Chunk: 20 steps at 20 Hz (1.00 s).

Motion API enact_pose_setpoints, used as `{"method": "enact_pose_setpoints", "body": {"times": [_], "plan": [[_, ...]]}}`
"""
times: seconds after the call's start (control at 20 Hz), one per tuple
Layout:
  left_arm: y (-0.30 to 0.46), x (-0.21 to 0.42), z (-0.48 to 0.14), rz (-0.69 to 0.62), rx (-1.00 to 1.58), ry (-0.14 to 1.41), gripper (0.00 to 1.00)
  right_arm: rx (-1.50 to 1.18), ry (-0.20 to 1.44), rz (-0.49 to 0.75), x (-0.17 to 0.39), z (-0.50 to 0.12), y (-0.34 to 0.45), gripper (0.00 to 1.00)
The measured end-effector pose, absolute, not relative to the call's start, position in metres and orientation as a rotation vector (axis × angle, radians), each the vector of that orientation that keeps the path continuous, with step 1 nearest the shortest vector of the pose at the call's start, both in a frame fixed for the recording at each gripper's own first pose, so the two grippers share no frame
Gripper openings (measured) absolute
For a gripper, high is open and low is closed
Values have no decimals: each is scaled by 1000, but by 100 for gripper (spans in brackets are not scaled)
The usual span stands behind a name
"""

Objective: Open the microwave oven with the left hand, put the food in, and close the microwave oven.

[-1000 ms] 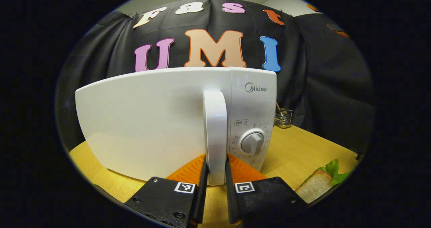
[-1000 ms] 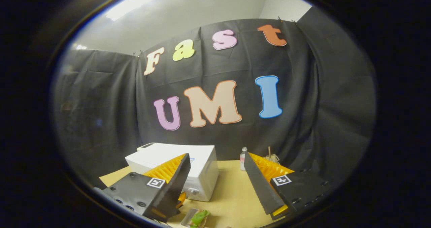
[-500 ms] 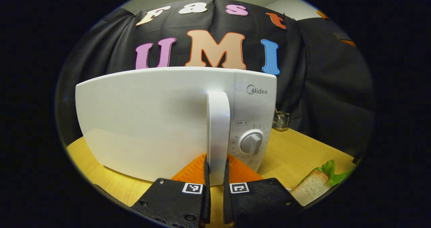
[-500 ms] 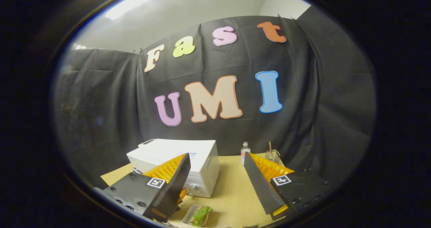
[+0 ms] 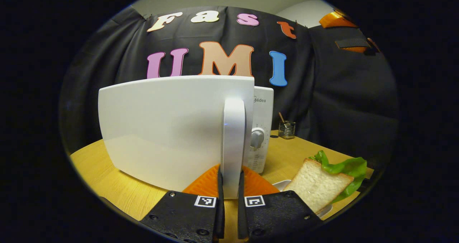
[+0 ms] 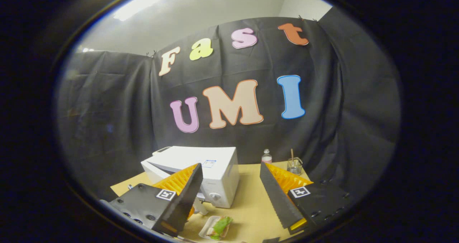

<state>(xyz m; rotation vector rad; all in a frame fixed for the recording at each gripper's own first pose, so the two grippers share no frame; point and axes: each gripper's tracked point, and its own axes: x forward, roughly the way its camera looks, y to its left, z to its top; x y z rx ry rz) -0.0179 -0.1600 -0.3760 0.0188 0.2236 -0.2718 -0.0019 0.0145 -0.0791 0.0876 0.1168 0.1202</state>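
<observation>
Left tongs [image 5: 228,196] clamped on microwave door handle [image 5: 233,142], door [image 5: 172,124] ajar. Right tongs [image 6: 229,196] wide open, empty; sandwich [image 6: 220,227] on bench [image 6: 251,203] below them.

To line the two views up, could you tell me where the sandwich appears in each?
Left gripper view: the sandwich lies low at the right, on the table beside the microwave oven.
Right gripper view: it lies at the bottom centre, before the microwave oven.
Shared landmark: the utensil holder.

Smooth glossy white plastic microwave oven [image 5: 172,128], matt wood-grain table [image 5: 104,178], possibly wire-mesh metal holder [image 5: 287,129]
</observation>
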Motion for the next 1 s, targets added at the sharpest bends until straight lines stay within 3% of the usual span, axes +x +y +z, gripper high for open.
{"method": "enact_pose_setpoints", "body": {"times": [0.25,0.45,0.5,0.55,0.6,0.7,1.0], "plan": [[-136,-62,-369,-263,50,237,21,94,142,160,-16,-91,37,92],[-101,-85,-365,-186,81,219,34,96,156,181,-31,-102,51,92],[-91,-89,-364,-163,83,217,55,102,162,186,-35,-105,54,92],[-80,-93,-364,-135,84,217,64,106,168,193,-37,-107,57,92],[-70,-96,-365,-115,77,224,83,110,173,197,-39,-110,60,92],[-61,-108,-367,-105,33,243,100,117,183,203,-43,-117,65,92],[-17,-147,-358,-6,85,246,99,167,250,199,-36,-148,68,92]]}}
